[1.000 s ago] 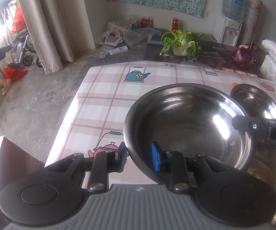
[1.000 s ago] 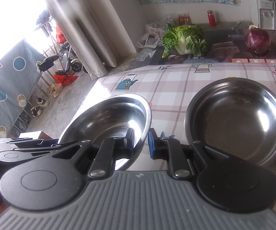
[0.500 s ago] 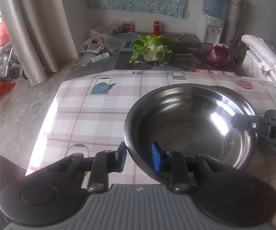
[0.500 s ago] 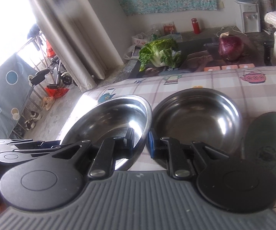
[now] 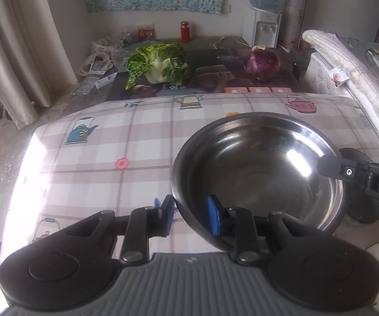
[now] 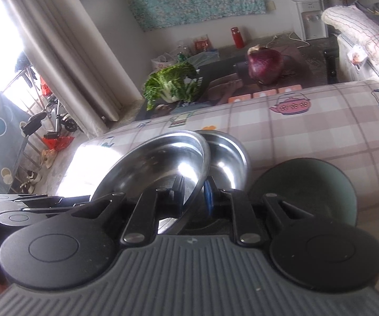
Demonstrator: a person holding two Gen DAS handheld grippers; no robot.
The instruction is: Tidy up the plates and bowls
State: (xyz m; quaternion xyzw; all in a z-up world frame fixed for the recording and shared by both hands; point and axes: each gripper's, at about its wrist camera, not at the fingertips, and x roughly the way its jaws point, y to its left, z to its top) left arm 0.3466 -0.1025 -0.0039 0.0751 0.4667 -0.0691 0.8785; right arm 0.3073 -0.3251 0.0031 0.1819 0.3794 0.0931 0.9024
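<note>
Left gripper (image 5: 190, 214): closed on the near-left rim of the steel bowl (image 5: 258, 168), one blue pad inside the wall, the other finger outside it.
Right gripper (image 6: 193, 193): fingers clamped on the bowl's (image 6: 163, 166) right rim; in the left view its black arm (image 5: 360, 176) crossed that edge.
Bowl: held by both grippers above the surface (image 5: 136, 144), mouth up, slightly tilted in the right view.
Second bowl (image 6: 226, 158): steel, on the surface just beyond and right of the held one, partly covered by its rim; in the left view only a thin far edge (image 5: 235, 115) showed.
Green plate (image 6: 305, 187): dark, on the surface right of the two bowls, close to the second; whether they touched could not be told.
Surface: checked cloth with teapot prints, glare at the left edge.
Far: a cabbage (image 5: 158, 63) and a purple onion (image 5: 262, 62) beyond the surface.
</note>
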